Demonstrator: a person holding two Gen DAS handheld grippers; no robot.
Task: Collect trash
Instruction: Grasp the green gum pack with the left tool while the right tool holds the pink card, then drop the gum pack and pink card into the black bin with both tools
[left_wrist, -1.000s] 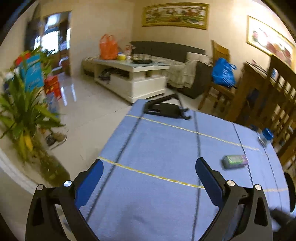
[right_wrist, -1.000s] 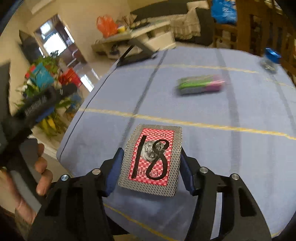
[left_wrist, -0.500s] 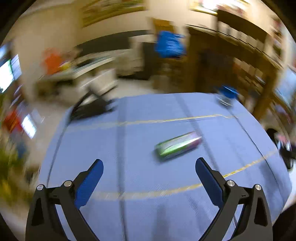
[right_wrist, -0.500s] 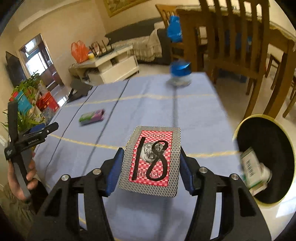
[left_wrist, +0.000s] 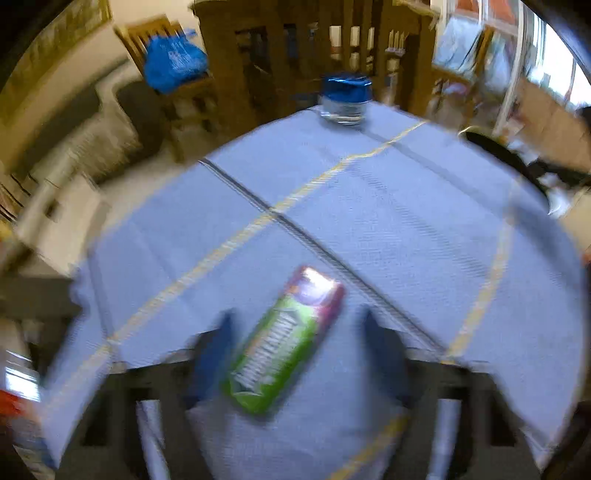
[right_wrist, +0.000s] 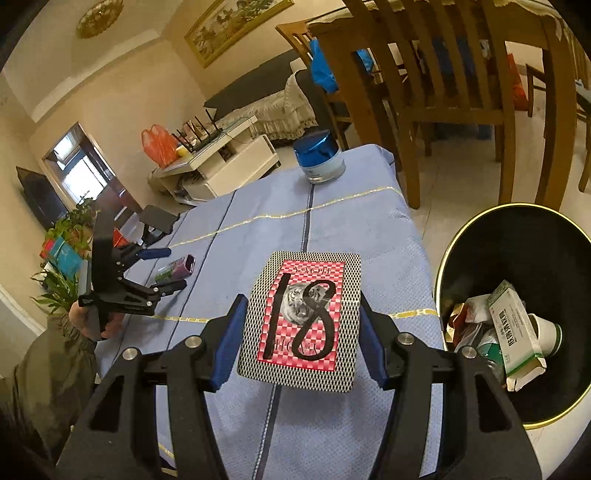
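Observation:
A green and purple snack packet (left_wrist: 282, 343) lies on the blue tablecloth (left_wrist: 369, 229). My left gripper (left_wrist: 295, 325) is open, its blurred fingers on either side of the packet. In the right wrist view the left gripper (right_wrist: 168, 267) straddles the packet (right_wrist: 175, 268). My right gripper (right_wrist: 301, 317) is shut on a red-checked card marked 18 (right_wrist: 303, 317), held above the table's right edge beside a black trash bin (right_wrist: 517, 302) that holds boxes and a cup.
A blue-lidded jar (right_wrist: 319, 158) stands at the table's far end, also in the left wrist view (left_wrist: 345, 98). Wooden chairs (right_wrist: 443, 85) stand beyond the table. A black stand (right_wrist: 157, 221) sits at the table's far left corner.
My left gripper has swung right and closed in on the packet, which now lies between its fingers. My right gripper has carried the card right, beside the bin.

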